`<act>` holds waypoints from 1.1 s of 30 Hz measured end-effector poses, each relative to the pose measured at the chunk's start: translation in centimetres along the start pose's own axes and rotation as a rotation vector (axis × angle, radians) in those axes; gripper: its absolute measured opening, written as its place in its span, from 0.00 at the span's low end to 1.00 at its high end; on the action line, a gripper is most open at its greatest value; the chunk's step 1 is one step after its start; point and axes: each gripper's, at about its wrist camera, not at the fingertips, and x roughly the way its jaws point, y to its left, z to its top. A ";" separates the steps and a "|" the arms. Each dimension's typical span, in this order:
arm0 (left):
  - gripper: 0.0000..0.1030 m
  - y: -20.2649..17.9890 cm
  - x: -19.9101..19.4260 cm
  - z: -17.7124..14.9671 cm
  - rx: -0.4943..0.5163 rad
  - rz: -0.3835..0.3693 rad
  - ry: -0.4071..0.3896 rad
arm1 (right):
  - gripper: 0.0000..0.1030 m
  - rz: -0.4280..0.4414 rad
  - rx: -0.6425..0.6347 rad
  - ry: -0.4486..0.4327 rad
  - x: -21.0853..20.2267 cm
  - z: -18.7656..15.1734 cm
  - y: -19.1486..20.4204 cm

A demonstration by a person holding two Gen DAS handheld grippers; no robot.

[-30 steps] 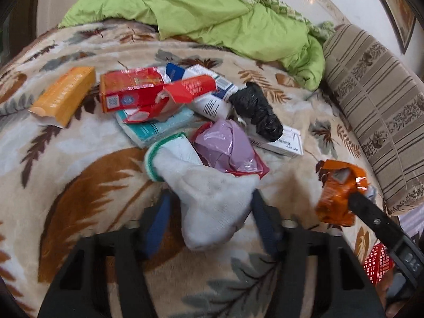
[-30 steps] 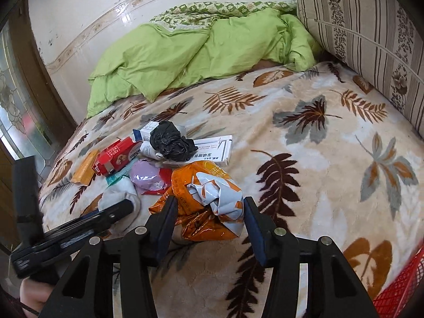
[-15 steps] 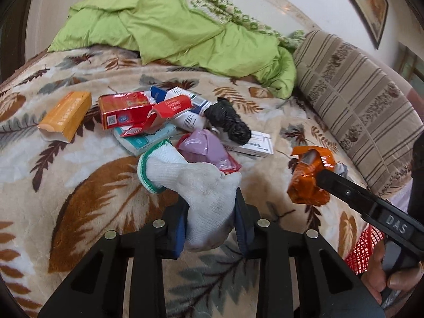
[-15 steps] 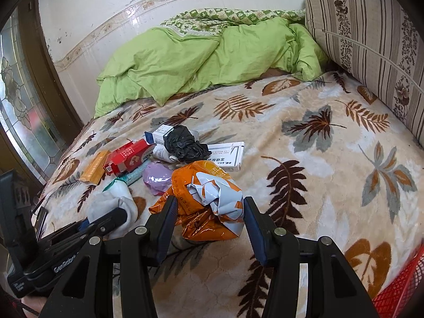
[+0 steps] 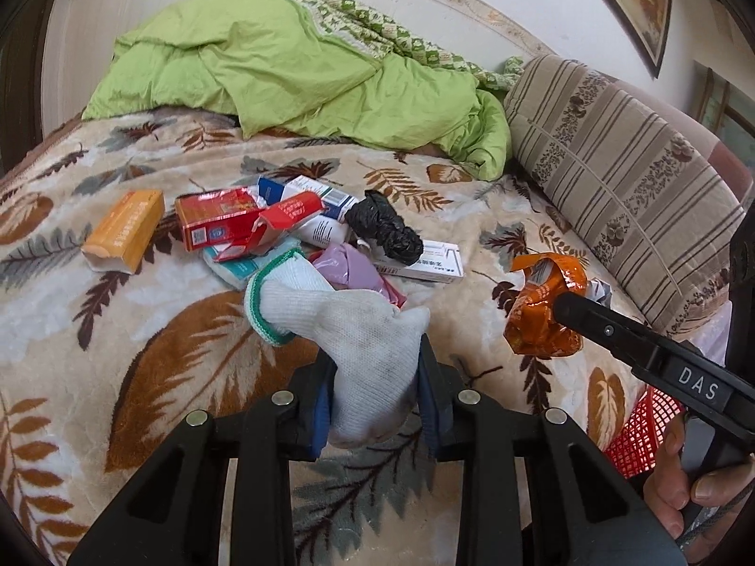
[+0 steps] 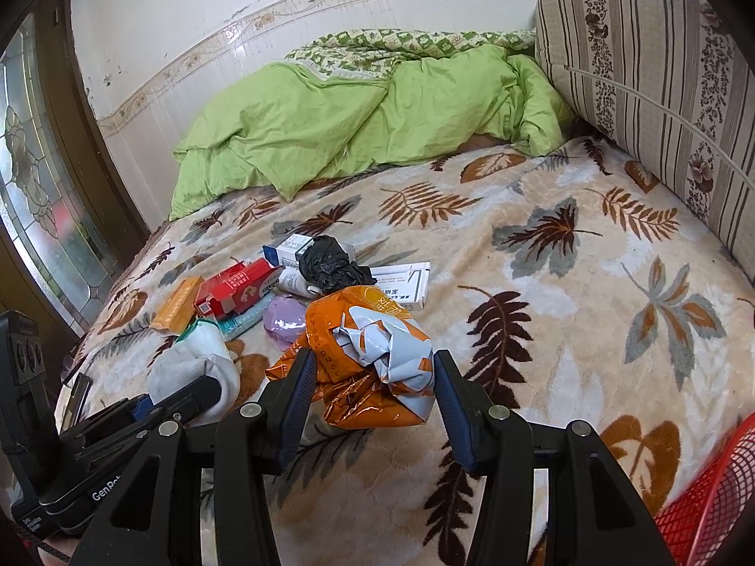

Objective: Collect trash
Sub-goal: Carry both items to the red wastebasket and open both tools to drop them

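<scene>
My left gripper is shut on a white sock with a green cuff and holds it above the leaf-patterned blanket. My right gripper is shut on a crumpled orange wrapper, also lifted; the wrapper shows in the left wrist view. On the bed lies a pile of trash: an orange box, a torn red box, a black plastic bag, a purple bag, and white boxes.
A red mesh basket stands at the bed's near right edge, also seen in the left wrist view. A green duvet is heaped at the far side. A striped cushion lines the right. A glass door is at left.
My left gripper closed on the sock and lifted it off the blanket. Both grippers have risen and pulled back from the pile. The right gripper kept hold of the orange wrapper.
</scene>
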 end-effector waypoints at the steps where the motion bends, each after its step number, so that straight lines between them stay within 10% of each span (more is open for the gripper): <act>1: 0.28 -0.2 -0.3 0.1 0.009 0.001 -0.006 | 0.52 0.001 0.002 -0.003 -0.2 0.0 0.0; 22: 0.28 -12.8 -10.8 -1.7 0.226 -0.296 -0.065 | 0.52 0.110 0.245 -0.148 -18.9 -3.1 -6.1; 33: 0.28 -23.8 -10.0 -2.1 0.360 -0.491 0.034 | 0.53 -0.114 0.447 -0.216 -26.3 -5.6 -18.5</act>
